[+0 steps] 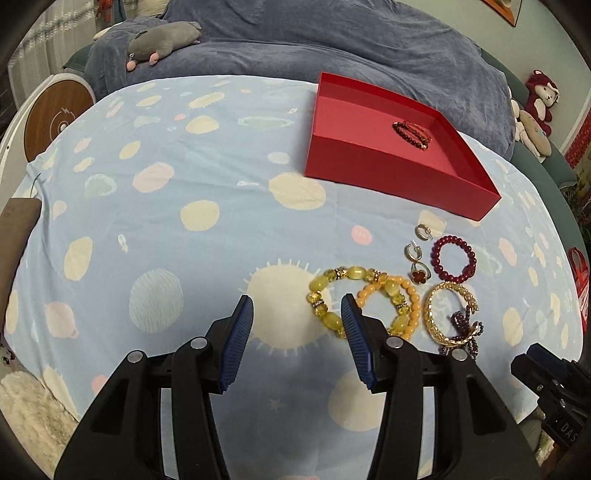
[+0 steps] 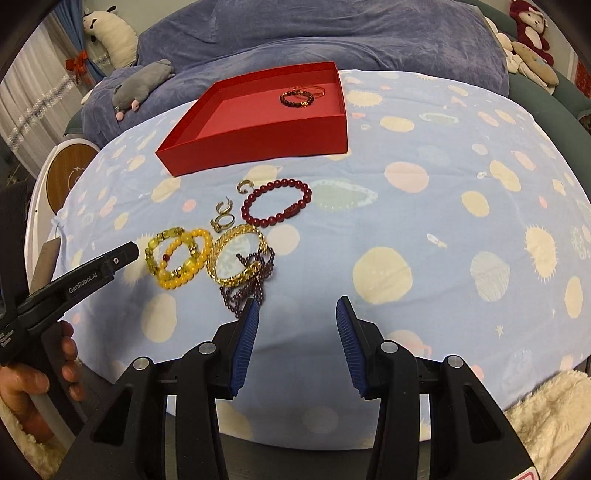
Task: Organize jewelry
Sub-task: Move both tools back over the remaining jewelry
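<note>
The left gripper (image 1: 297, 308) hangs with jaws apart and empty, just left of the yellow bracelets (image 1: 364, 301); the right gripper (image 2: 295, 314) is likewise spread, near the purple beads (image 2: 251, 280). The loose pile lies near the red box (image 2: 258, 140) — light, limp, slippery strands, probably best pinched across one bead run.

Spotted blue bedsheet (image 1: 184, 177), plush toys (image 2: 532, 26)

Both wrist views look forward and down over the bed (image 1: 184, 177), low and near. The left view has the jewelry pile (image 1: 399, 295) to its right, the right view to its left; both share the red tray (image 2: 258, 122).
</note>
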`<state>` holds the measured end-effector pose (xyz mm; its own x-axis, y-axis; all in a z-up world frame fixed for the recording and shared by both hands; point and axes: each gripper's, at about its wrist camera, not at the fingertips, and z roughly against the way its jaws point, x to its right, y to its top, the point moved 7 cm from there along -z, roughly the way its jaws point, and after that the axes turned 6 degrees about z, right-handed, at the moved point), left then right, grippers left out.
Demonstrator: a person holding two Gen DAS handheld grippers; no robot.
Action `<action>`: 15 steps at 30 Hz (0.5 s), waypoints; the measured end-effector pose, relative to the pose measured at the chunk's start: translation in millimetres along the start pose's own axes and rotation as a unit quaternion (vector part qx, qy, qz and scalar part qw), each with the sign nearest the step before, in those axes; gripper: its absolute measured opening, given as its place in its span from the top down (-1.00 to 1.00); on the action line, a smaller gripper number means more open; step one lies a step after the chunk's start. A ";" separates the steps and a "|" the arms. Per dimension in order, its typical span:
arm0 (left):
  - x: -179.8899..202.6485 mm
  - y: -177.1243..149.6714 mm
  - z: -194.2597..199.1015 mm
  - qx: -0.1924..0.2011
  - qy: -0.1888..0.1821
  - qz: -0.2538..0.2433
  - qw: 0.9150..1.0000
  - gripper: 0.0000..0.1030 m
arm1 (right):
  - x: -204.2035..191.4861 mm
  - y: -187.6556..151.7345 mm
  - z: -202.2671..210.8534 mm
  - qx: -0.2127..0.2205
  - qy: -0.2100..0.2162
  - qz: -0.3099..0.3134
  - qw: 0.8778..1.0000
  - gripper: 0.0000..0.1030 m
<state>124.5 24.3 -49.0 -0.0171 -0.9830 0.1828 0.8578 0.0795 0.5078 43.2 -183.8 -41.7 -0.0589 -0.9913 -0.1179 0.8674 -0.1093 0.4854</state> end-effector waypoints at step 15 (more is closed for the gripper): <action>15.8 -4.3 -24.7 -0.003 0.008 -0.028 1.000 0.56 | -9.8 -6.8 -1.3 -0.005 0.007 0.010 1.000 0.16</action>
<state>133.3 4.3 -69.1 -0.0576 -0.9885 0.1400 0.8583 0.0226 0.5126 38.5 -173.2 -44.9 -0.0344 -0.9922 -0.1197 0.8732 -0.0882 0.4793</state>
